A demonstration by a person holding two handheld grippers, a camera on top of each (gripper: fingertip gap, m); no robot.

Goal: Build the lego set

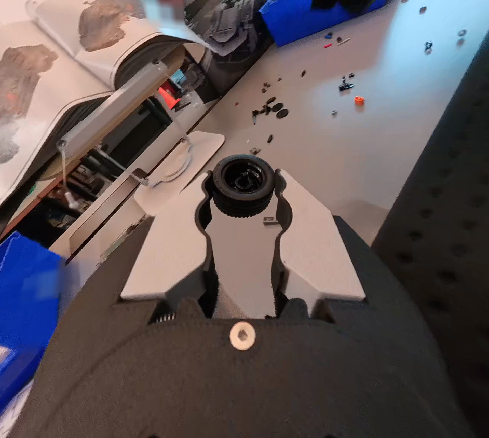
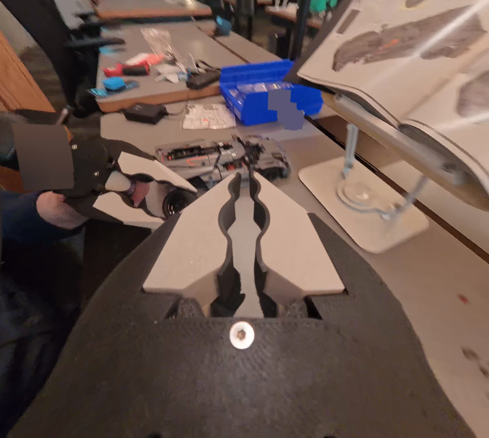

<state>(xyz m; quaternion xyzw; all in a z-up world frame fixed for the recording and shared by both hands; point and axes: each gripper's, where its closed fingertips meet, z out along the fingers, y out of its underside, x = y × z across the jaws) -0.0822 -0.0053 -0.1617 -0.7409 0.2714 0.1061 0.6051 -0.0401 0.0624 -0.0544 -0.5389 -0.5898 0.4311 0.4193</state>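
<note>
two grippers show here. the left gripper, in the middle of its own view, has its grey fingers closed against the sides of a black wheel, the tyre pinched between the tips above the grey table. loose small parts lie scattered on the table in the upper centre and right, an orange piece among them. a blue bin sits at the upper right, and an open instruction book on a stand fills the upper left.

in the right wrist view, the right gripper is nearly closed, only a thin gap between its tips, holding nothing. just past those tips sits the partly built grey car, mid-frame. the left gripper with the wheel appears at centre left.
</note>
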